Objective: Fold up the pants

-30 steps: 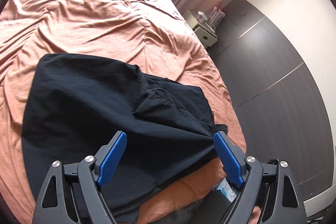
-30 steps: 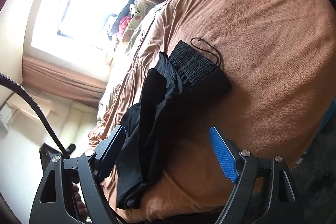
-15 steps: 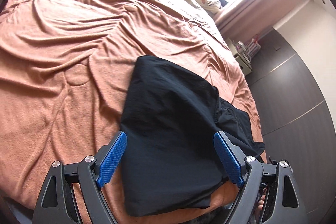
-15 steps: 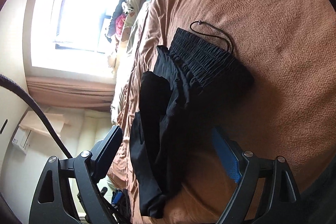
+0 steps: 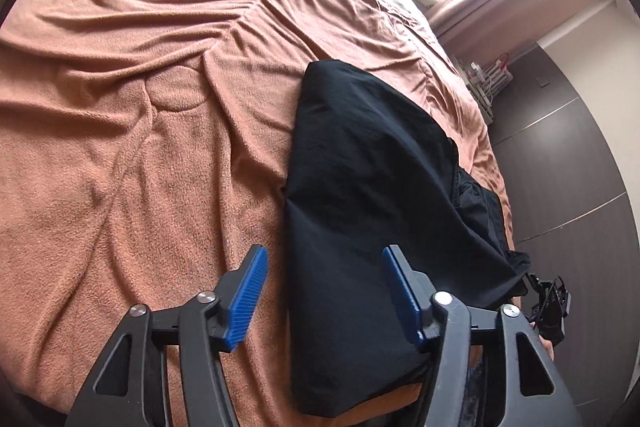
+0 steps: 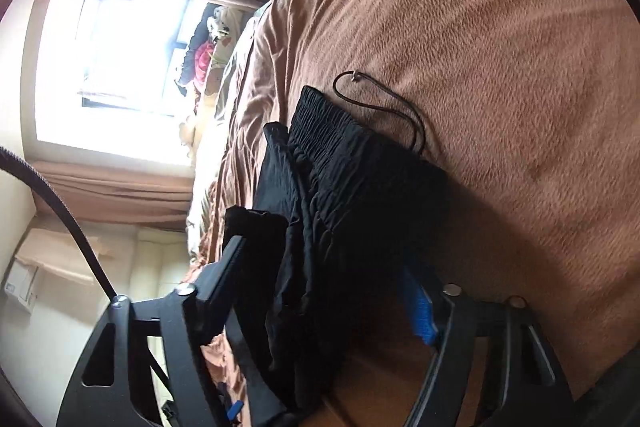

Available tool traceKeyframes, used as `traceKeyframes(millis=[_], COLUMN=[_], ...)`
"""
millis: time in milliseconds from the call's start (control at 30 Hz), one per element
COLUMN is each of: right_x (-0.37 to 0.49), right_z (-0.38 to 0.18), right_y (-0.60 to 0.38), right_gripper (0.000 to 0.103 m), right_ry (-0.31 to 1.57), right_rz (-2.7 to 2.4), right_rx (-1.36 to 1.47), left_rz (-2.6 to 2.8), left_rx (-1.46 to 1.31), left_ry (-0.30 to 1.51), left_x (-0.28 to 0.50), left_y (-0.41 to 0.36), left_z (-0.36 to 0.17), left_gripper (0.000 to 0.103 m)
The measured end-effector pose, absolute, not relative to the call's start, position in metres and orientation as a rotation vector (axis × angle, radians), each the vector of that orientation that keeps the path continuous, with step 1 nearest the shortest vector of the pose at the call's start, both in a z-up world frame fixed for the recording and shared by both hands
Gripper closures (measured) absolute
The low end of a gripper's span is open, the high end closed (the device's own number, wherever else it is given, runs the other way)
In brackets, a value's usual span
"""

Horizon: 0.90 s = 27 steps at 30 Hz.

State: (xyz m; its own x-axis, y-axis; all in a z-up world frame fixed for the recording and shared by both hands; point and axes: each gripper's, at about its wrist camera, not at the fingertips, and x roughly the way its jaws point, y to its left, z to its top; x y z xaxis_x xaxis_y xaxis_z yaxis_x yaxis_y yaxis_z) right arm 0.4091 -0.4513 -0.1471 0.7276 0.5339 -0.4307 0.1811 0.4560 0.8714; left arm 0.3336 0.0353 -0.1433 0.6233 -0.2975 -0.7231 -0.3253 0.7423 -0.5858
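Pants [image 5: 360,187], black and already doubled lengthwise, lie along the near edge of a bed under a rust-brown fleece blanket [image 5: 160,147]. Starting at the left, the left gripper [image 5: 324,291] points down over the leg end: its jaws are closing, one blue pad over bare blanket and the other over the cloth, with the fabric's edge between them but neither pad pressing yet. Further right, the right gripper [image 6: 320,291] straddles the bunched layers below the elastic waistband [image 6: 324,131], jaws likewise closing, cloth between them and no visible pinch. A drawstring [image 6: 384,107] loops loose onto the blanket beyond the waistband. The likely trouble: the left jaws may nip the plush blanket along with the leg, dragging bedding into the fold. On the right, several loose layers are stacked, so a shallow bite could catch only the top one and let the rest slide apart.
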Motion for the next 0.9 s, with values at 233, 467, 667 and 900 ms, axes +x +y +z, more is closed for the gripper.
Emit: traceKeyframes(millis=[233, 467, 667, 900], right_x=[0.389, 0.373, 0.38, 0.415], right_z=[-0.105, -0.095, -0.124, -0.159], right_y=[-0.464, -0.449, -0.445, -0.453], right_gripper=[0.062, 0.06, 0.044, 0.044], right_ry=[0.664, 0.735, 0.793, 0.781], right_rz=[0.025, 0.107, 0.203, 0.157], right_rx=[0.808, 0.734, 0.907, 1.026], left_rz=[-0.023, -0.033, -0.045, -0.056], left_rx=[-0.809, -0.871, -0.881, -0.911], left_ry=[0.916, 0.921, 0.933, 0.931], left_x=[0.335, 0.333, 0.335, 0.334], left_y=[0.035, 0.037, 0.031, 0.029], left_z=[-0.156, -0.164, -0.168, -0.172], left_gripper=[0.047, 0.047, 0.047, 0.047])
